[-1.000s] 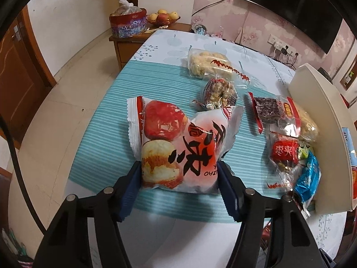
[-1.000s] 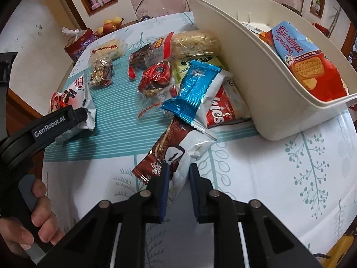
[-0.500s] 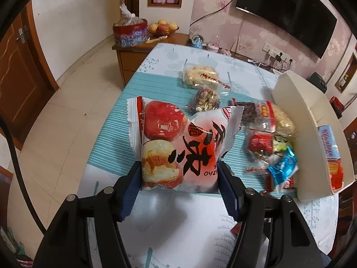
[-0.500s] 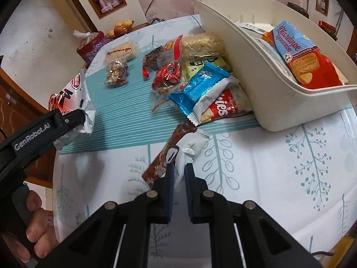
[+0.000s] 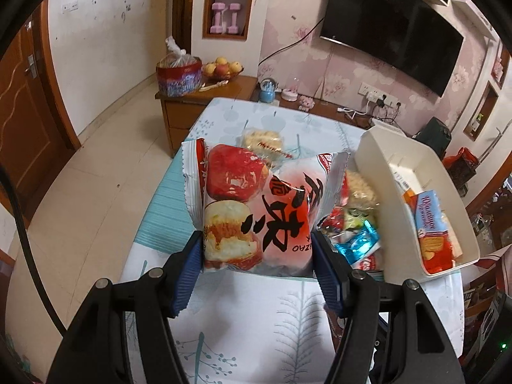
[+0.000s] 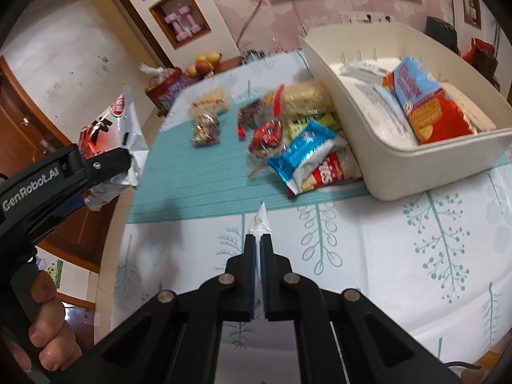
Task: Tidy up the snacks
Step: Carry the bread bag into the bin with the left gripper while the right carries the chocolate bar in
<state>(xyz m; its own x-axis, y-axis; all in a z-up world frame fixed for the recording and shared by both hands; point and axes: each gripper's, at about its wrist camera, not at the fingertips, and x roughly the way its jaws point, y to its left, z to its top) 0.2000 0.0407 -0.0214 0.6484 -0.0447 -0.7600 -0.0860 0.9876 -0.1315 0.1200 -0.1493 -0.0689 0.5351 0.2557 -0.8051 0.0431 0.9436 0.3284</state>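
Compared with a second ago, the left tongs (image 5: 257, 264) have risen with the red-and-white pastry packet (image 5: 256, 211), which now hangs clear above the tabletop (image 5: 252, 316) instead of low over the teal mat (image 6: 204, 182); both pads remain clamped on the packet's sides. The right tongs (image 6: 258, 240) have gone from loosely straddling the brown-and-white snack wrapper to fully clenched on it, and only a white corner of that wrapper (image 6: 260, 220) shows beyond the tips, lifted off the tablecloth. The cream bin (image 6: 425, 163) stands on the right of the tabletop and holds a red-and-blue cracker packet (image 6: 425, 108) lying against white packets beneath it. Just beside the bin's near wall lies a loose pile: a blue foil packet (image 6: 300, 150) atop a red-and-white one, with further clear-wrapped snacks beyond. A hand (image 6: 48, 336) grips the left handle.
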